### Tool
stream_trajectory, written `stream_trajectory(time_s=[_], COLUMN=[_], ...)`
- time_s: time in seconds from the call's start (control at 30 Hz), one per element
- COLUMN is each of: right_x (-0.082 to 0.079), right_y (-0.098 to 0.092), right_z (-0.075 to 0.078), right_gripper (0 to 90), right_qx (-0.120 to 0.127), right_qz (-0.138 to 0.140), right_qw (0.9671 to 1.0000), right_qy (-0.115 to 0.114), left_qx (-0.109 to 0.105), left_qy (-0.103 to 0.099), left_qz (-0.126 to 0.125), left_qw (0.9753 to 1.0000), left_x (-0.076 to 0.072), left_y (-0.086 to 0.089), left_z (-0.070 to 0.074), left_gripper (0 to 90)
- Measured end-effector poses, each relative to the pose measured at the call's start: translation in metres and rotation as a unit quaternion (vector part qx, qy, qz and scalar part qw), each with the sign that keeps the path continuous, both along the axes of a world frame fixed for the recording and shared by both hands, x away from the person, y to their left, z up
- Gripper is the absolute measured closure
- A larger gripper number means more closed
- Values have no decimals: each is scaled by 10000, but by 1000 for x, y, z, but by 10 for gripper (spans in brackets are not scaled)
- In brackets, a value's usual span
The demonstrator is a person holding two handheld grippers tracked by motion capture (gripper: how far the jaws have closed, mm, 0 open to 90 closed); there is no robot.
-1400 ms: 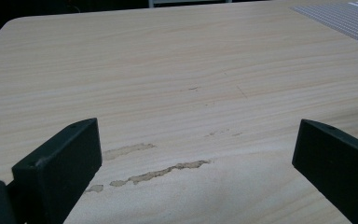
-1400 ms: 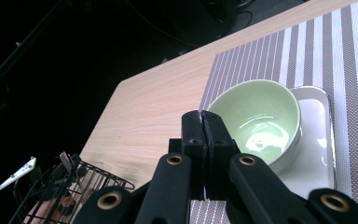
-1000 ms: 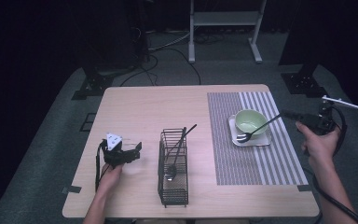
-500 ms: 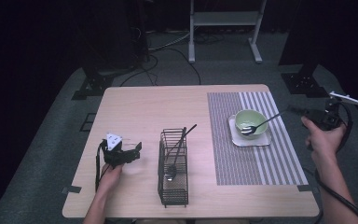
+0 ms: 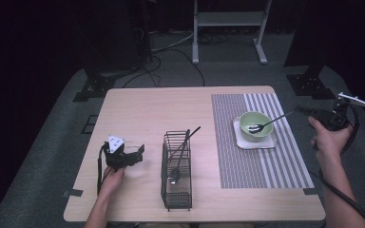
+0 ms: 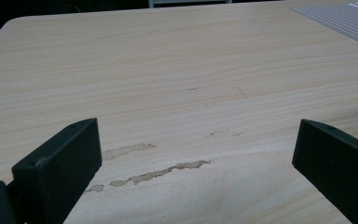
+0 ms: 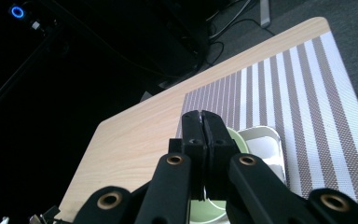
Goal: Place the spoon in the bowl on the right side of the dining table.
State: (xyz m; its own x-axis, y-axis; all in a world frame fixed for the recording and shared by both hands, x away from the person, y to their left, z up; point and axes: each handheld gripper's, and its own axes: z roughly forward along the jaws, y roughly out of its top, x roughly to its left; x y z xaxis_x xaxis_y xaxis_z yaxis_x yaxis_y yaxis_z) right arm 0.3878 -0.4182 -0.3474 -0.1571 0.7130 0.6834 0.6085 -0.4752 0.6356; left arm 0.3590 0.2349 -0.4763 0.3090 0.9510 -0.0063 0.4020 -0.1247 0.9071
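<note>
The utensil (image 5: pixel 272 122) is found at the right of the table (image 5: pixel 152 109), its head resting in the green bowl (image 5: pixel 247 118) and its handle leaning over the bowl's right rim. The bowl is set on a white plate (image 5: pixel 271 141), which lies on the striped mat (image 5: pixel 285 161).

The relation that matters is the handle's line. The long axis is seen to run from the bowl outward and slightly upward to the right, straight toward the right gripper (image 5: pixel 303 111), which is held just past the table's right edge. The handle's free end is placed just beside that gripper's tips; whether the two touch cannot be told from the high view. In the right gripper view the jaws of this gripper (image 7: pixel 202 114) are seen pressed together with nothing showing between them, and the bowl lies below and beyond them. The utensil therefore lies to the left of the tool, with its handle pointed at it.

The left gripper (image 5: pixel 140 151) is rested low on the near left of the table, well apart from the bowl, and its jaws (image 6: pixel 196 140) are spread wide over bare wood. It is just beside the wire rack (image 5: pixel 177 199), in which a dark spoon (image 5: pixel 184 145) is stood aslant.

The right hand is judged the nearer to the bowl, and the left to the rack.
</note>
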Motion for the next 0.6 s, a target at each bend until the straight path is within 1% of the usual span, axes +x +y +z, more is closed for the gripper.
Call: stream_trajectory(time_s=[0.13, 0.17, 0.27, 0.37, 0.6], right_x=[1, 1, 1, 4, 6], right_y=[-4, -4, -5, -7, -11], right_z=[-1, -1, -3, -6, -9], right_gripper=[885, 884, 883, 884, 884], right_qx=[36, -16, -11, 78, 78], right_qz=[-101, -149, -192, -258, -394], right_qw=[9999, 9999, 9998, 9996, 9992], right_qy=[-24, 5, 3, 1, 42], left_qx=[6, 8, 9, -16, 2], left_qy=[-1, -3, -4, -4, -3], left_qz=[-2, -1, 2, 3, -5], left_qw=[10000, 10000, 10000, 10000, 10000], left_x=[0, 0, 0, 0, 0], left_y=[0, 0, 0, 0, 0], left_z=[0, 0, 0, 0, 0], left_gripper=[4, 4, 3, 4, 3])
